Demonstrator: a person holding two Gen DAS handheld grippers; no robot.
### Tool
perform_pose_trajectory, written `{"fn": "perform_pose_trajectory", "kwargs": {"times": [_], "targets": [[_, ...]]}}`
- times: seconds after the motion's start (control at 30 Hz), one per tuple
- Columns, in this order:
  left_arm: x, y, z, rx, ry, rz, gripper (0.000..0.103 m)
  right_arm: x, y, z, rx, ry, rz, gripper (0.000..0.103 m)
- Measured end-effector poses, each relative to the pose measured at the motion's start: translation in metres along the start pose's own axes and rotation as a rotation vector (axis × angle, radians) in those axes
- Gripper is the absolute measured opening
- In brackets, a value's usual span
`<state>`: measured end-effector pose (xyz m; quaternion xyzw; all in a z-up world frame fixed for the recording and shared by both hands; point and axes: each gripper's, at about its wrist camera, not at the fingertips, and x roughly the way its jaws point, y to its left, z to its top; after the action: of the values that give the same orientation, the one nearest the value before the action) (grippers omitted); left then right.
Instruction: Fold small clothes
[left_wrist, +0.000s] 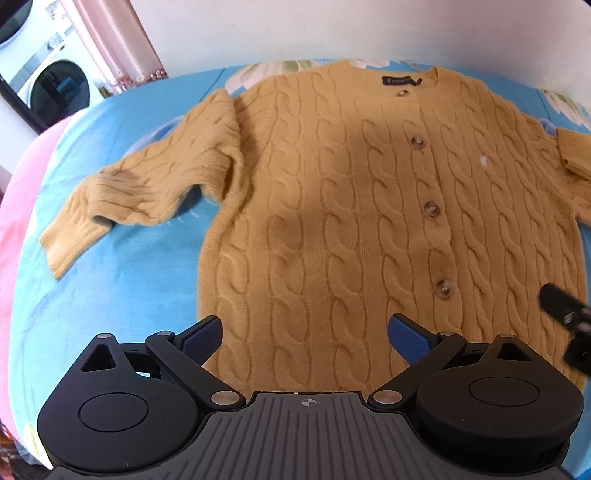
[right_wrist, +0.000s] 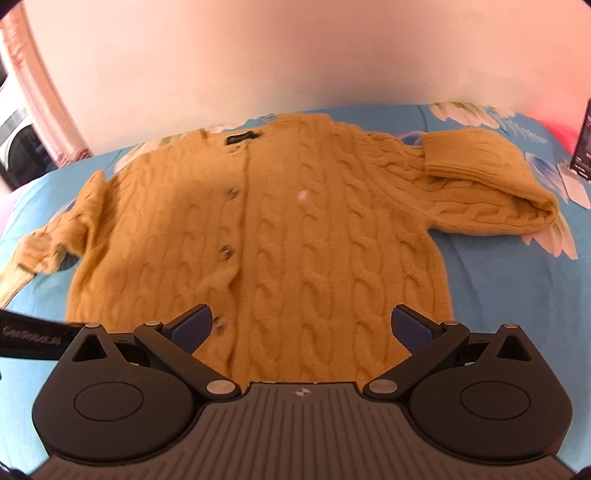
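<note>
A mustard cable-knit cardigan (left_wrist: 332, 206) (right_wrist: 266, 229) lies flat and buttoned on a blue floral bedsheet, collar away from me. Its left sleeve (left_wrist: 140, 181) spreads out to the side; its right sleeve (right_wrist: 480, 177) is folded back over itself with the cuff toward the collar. My left gripper (left_wrist: 304, 332) hovers open above the hem's left half, nothing between its blue pads. My right gripper (right_wrist: 303, 328) hovers open above the hem's right half, also holding nothing. Part of the right gripper (left_wrist: 565, 317) shows at the left wrist view's right edge.
The blue sheet (left_wrist: 129, 280) has bare room left of the cardigan and bare sheet (right_wrist: 509, 295) on the right. A washing machine (left_wrist: 55, 85) and pink curtain stand far left. A dark box (right_wrist: 583, 147) sits at the far right. A pale wall is behind.
</note>
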<state>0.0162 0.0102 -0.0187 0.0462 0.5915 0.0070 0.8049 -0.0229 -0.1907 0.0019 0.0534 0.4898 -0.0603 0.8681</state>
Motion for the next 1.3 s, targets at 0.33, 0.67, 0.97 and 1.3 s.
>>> {"fn": "perform_pose_trajectory", "kwargs": {"times": [0.33, 0.67, 0.97, 1.3], "targets": [[0.053, -0.004, 0.003, 0.024, 0.100, 0.068, 0.103, 0.033, -0.104, 0.015, 0.079, -0.166, -0.258, 0.102], [0.091, 0.005, -0.002, 0.011, 0.173, 0.086, 0.103, 0.085, -0.133, 0.051, -0.351, -0.200, -0.454, 0.091], [0.101, 0.021, -0.004, -0.042, 0.188, 0.068, 0.103, 0.138, -0.137, 0.080, -0.428, -0.121, -0.420, 0.061], [0.105, 0.030, -0.006, -0.087, 0.185, 0.034, 0.103, 0.097, -0.163, 0.110, -0.076, -0.187, -0.216, 0.015]]}}
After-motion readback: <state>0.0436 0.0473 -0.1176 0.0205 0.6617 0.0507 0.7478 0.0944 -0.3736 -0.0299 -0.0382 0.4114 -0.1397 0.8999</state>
